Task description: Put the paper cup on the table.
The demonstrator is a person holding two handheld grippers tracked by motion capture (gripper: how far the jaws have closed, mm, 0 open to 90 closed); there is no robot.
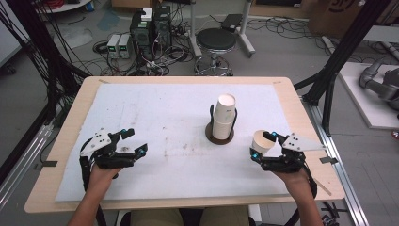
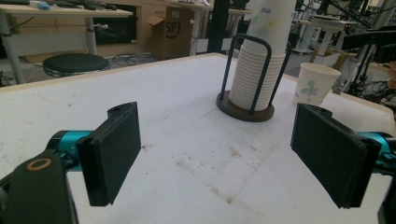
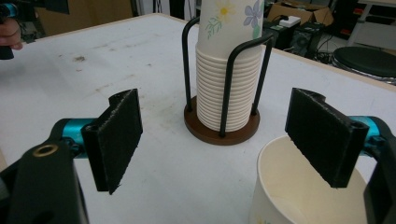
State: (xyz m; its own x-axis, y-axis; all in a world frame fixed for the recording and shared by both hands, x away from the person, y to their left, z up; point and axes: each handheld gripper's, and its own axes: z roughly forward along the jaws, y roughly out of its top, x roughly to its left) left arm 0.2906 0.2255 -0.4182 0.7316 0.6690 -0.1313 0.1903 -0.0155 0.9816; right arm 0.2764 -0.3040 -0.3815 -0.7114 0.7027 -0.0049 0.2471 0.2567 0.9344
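Both jaw pairs are spread wide, nothing clamped. The right gripper (image 3: 219,140) is positioned over a white paper cup (image 3: 303,186), upright, mouth open, floral print. A nested cup stack (image 1: 224,115) is seated in its wire holder (image 1: 219,134) mid-table. The left gripper (image 1: 129,141) is held well apart.

I see a wooden desk (image 1: 70,122) covered by a stained white mat (image 1: 155,122). Right of frame centre stands a cup rack (image 1: 220,134); a single cup (image 1: 261,142) sits at lower right.
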